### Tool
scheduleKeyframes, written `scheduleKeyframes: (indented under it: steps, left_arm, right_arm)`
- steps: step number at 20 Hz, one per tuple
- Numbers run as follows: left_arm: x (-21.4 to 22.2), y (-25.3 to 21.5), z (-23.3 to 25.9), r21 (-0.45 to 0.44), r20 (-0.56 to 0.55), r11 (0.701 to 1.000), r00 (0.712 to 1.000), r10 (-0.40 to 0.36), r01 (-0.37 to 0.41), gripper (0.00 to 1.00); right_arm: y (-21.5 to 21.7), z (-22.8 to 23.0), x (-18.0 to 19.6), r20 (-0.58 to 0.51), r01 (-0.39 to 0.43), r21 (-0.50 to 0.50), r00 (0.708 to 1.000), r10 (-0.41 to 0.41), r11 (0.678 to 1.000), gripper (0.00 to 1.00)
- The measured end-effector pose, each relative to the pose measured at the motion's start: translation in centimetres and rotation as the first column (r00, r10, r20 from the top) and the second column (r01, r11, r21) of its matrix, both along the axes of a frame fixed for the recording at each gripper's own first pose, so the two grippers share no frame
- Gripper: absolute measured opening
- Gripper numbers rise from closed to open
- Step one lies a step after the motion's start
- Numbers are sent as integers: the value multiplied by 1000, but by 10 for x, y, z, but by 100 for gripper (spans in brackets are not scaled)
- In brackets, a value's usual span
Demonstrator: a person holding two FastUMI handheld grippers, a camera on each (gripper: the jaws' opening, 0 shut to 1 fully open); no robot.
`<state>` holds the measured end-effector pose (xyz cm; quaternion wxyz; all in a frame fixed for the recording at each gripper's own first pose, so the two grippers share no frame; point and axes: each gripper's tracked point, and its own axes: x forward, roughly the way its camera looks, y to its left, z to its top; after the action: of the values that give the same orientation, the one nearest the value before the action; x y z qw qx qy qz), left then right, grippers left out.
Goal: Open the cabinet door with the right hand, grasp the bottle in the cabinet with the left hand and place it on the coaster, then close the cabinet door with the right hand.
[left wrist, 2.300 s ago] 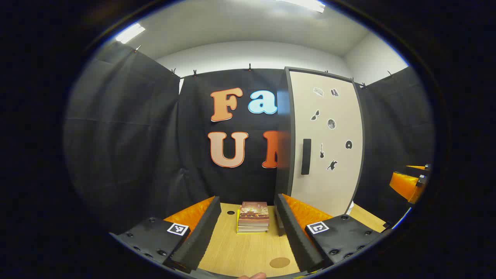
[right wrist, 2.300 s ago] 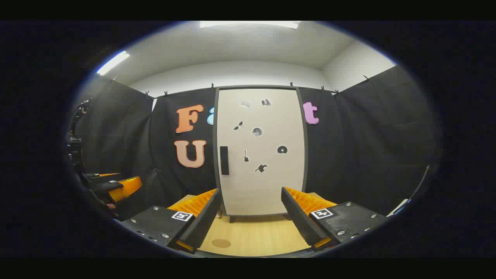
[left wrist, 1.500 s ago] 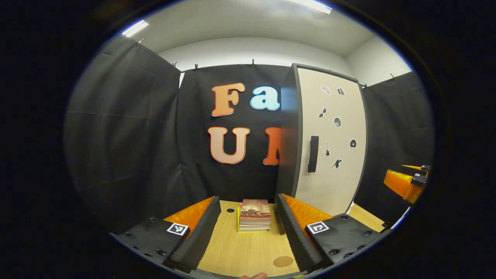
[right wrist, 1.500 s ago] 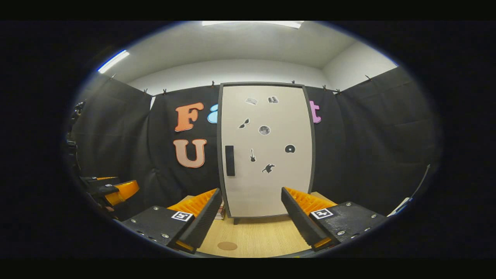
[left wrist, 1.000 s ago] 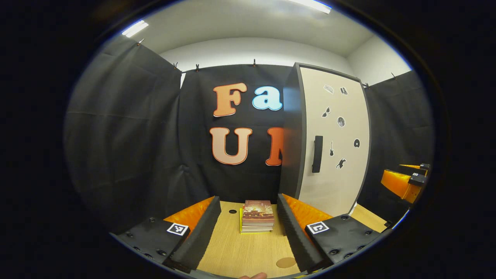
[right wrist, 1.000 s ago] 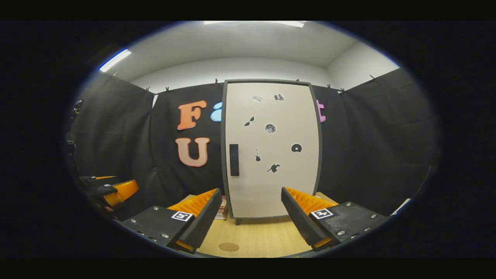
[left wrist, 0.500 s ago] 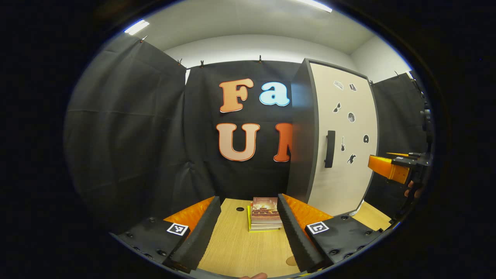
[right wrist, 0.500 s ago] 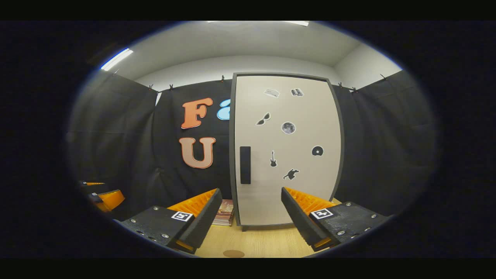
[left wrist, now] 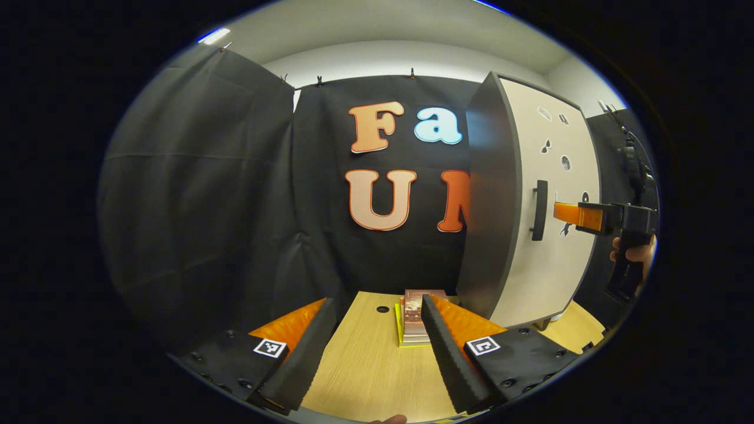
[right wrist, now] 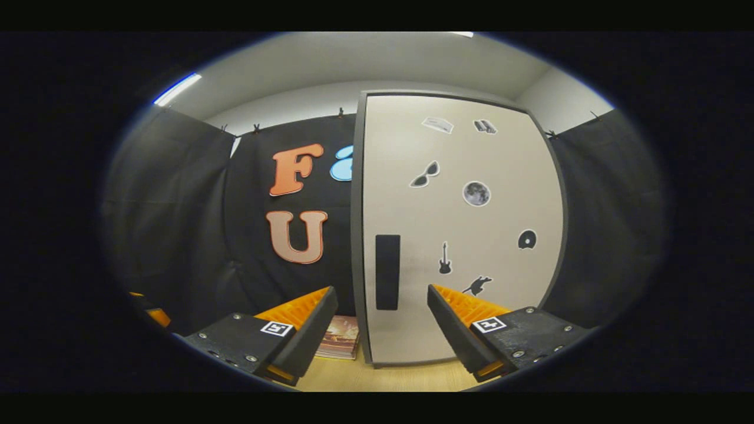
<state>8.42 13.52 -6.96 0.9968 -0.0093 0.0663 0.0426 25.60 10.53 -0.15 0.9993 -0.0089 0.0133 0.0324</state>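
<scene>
**Right tongs close in on the cabinet handle**

Over the last two seconds the cabinet door (right wrist: 459,235) has grown much larger in the right gripper view, and the right tongs (right wrist: 383,321) have come up level with the handle (right wrist: 387,272), which now sits between the two fingers but untouched. Their jaws stand wide apart. In the left gripper view the same tongs (left wrist: 574,216), held by a hand (left wrist: 633,253), reach toward the handle (left wrist: 538,210) from the side. By my reading the opening step is about to begin; the door is still shut.

The handle is a dark bar standing upright, long axis vertical, near the door's left edge. The bottle is presumably behind the door, unseen.

The left tongs (left wrist: 377,353) wait with jaws apart above the surface (left wrist: 365,377), near a stack of books (left wrist: 412,324).
</scene>
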Motion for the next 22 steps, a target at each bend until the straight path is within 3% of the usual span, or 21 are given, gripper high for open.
scheduleKeyframes:
  steps: [7, 10, 14, 15, 18, 22]
  left_arm:
    - [36, 37, -21, -16, -40, 999, 999, 31, -31, 95]
    - [43, 51, -26, -22, -39, 999, 998, 42, -43, 95]
    - [48, 64, -33, -24, -49, 998, 997, 62, -63, 95]
    - [48, 65, -33, -22, -50, 998, 997, 66, -67, 95]
    - [49, 63, -33, -27, -48, 998, 997, 64, -65, 95]
    - [43, 58, -29, -20, -40, 998, 997, 59, -60, 95]
  right_arm:
    - [-2, -5, 64, -15, 51, 42, 999, -50, 998, 95]
    - [-4, -10, 83, -29, 56, 62, 998, -55, 996, 89]
    - [-10, -15, 88, -38, 70, 77, 997, -67, 995, 57]
    - [-9, -15, 89, -36, 71, 84, 997, -68, 994, 42]
    - [-8, -16, 87, -42, 57, 66, 998, -54, 996, 31]
    - [-10, -15, 81, -49, 35, 79, 998, -31, 996, 32]
